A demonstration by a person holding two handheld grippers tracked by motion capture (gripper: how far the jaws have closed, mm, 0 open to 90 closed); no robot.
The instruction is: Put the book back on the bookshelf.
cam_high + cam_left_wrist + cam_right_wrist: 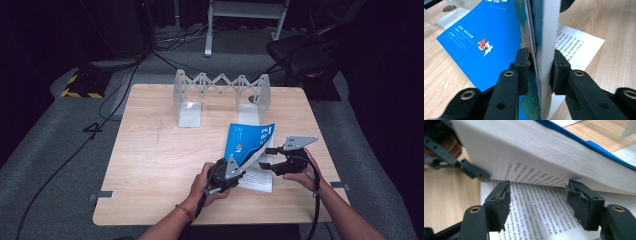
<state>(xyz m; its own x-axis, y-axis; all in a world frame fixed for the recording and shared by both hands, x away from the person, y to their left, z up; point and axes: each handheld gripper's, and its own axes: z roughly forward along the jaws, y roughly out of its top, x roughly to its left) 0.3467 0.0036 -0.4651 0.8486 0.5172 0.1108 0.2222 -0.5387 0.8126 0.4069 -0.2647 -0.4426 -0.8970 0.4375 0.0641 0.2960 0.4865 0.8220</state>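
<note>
Left tool (537, 72) clamps the book's (248, 145) lifted pages – right tool (539, 202) gapes wide just beneath them.

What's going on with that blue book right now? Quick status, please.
Left gripper clamped on the lifted front part of the blue book. Right gripper open over the printed page, holding nothing. Nothing in the way.

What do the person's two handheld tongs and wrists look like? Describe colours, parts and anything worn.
Both tongs, left and right, are black, each topped by a grey three-cornered plate and trailing a black cable. Their jaws show brass-ringed holes and black pads. An orange band circles the left wrist.
</note>
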